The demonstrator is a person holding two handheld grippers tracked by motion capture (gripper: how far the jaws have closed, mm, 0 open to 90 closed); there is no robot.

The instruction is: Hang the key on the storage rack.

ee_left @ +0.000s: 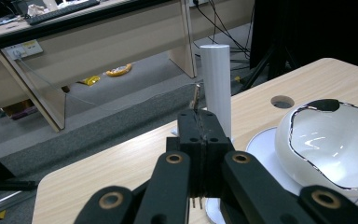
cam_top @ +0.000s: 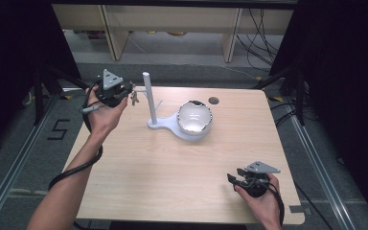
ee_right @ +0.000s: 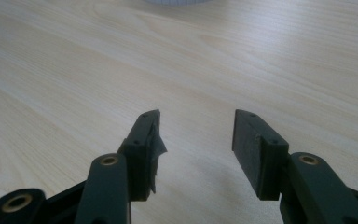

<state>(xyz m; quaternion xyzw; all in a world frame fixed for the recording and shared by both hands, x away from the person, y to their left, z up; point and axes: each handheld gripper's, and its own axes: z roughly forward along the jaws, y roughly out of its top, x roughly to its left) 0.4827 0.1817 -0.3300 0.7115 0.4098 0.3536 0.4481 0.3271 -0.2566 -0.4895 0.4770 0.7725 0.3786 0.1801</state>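
A white stand has a flat base (cam_top: 165, 125) and an upright round post (cam_top: 147, 96) (ee_left: 216, 84). A glossy white bowl (cam_top: 195, 117) (ee_left: 331, 144) with a dark-edged rim sits on the base to the right of the post. My left gripper (cam_top: 130, 93) (ee_left: 200, 114) hovers at the table's far left, just left of the post's upper part. It is shut on a small thin metal piece (cam_top: 134, 99) (ee_left: 196, 95) that pokes out above and below the jaws. My right gripper (cam_top: 232, 177) (ee_right: 196, 126) rests low over the near right of the table, open, with bare wood between its jaws.
The wooden table (cam_top: 172, 172) has a round cable hole (cam_top: 213, 100) (ee_left: 282, 101) behind the bowl. Desk legs and loose cables (cam_top: 263, 38) stand on the floor beyond the far edge. Dark tripod legs (cam_top: 292, 81) flank the table.
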